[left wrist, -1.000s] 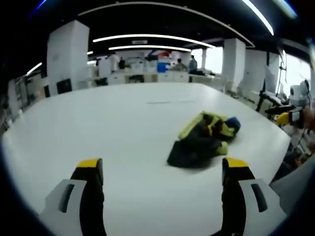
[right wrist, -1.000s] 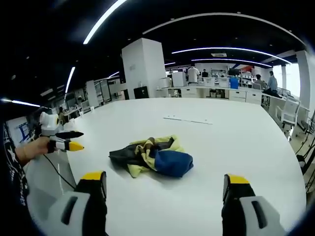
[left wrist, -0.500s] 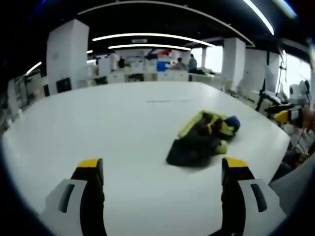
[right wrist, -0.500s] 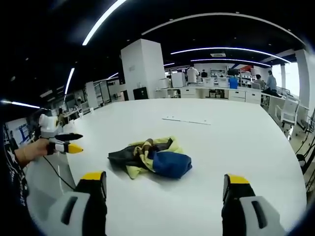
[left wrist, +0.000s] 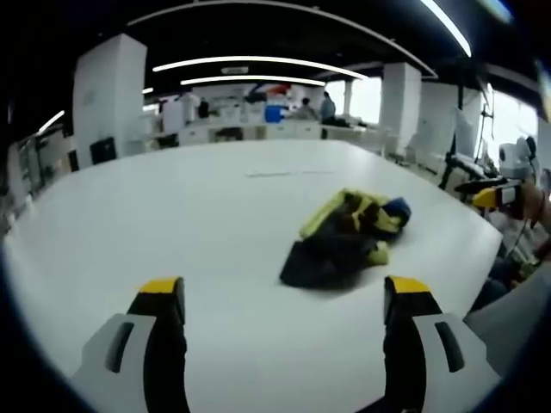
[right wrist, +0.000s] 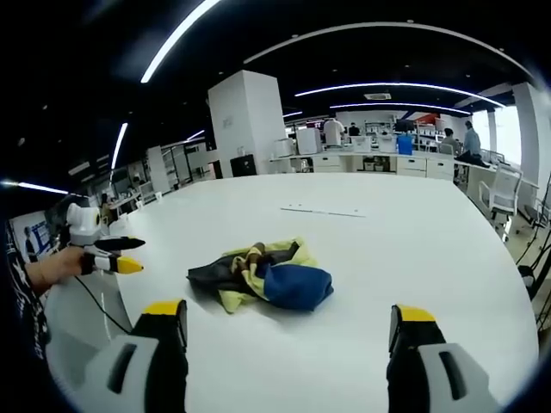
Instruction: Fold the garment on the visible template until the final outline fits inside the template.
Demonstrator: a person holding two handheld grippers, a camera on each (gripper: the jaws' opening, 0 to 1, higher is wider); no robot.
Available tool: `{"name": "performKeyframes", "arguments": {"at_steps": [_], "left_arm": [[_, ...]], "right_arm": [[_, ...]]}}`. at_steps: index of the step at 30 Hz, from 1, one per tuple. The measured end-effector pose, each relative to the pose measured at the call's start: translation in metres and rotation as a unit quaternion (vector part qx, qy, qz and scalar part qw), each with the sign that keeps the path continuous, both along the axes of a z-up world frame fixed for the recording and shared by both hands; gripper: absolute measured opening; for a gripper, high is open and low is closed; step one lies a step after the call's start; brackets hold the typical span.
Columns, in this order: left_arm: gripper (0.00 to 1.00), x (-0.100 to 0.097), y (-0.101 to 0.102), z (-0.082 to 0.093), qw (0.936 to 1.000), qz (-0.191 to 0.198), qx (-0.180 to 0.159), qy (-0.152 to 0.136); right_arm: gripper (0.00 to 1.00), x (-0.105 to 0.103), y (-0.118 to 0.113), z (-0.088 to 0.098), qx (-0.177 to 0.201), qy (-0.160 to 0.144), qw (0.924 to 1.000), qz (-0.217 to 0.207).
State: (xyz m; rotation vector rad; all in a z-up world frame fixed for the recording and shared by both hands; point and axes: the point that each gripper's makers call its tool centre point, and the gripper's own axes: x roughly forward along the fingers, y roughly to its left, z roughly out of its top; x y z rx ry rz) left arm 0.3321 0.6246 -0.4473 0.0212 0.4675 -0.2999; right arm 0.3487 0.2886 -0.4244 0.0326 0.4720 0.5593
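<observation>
A white bench [right wrist: 413,258] spans an open office; a white pillar [right wrist: 250,120] stands at 11 o'clock, ceiling light strips [right wrist: 387,86] overhead, desks [right wrist: 370,162] beyond.

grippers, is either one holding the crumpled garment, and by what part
Nothing is held. The left gripper and right gripper are both open and short of the garment, which lies bunched on the white table.

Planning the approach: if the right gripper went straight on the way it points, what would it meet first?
Probably the garment. It lies crumpled on the table just ahead, between the open jaws of the right gripper and a little left of centre. Depth is unclear, so it might brush the bare table first.
</observation>
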Motion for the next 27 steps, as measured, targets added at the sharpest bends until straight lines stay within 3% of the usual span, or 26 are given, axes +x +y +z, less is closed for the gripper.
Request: {"name": "performKeyframes", "arguments": {"at_steps": [4, 20, 25, 27], "left_arm": [[0.88, 0.0, -0.004, 0.0, 0.9999, -0.006, -0.011, -0.001], [0.77, -0.001, -0.037, -0.004, 0.9973, -0.07, 0.02, 0.009], [0.6, 0.005, -0.048, 0.003, 0.9951, -0.091, 0.036, -0.009], [0.58, 0.008, -0.053, 0.006, 0.9949, -0.098, 0.024, -0.009]], "right_arm": [[0.97, 0.0, 0.001, -0.001, 0.002, 0.002, 1.0, 0.001], [0.87, 0.008, 0.009, 0.001, 0.01, -0.007, 0.9998, 0.016], [0.82, 0.011, 0.013, 0.0, 0.01, -0.01, 0.9995, 0.028], [0.79, 0.013, 0.014, -0.001, 0.009, -0.01, 0.9995, 0.03]]}}
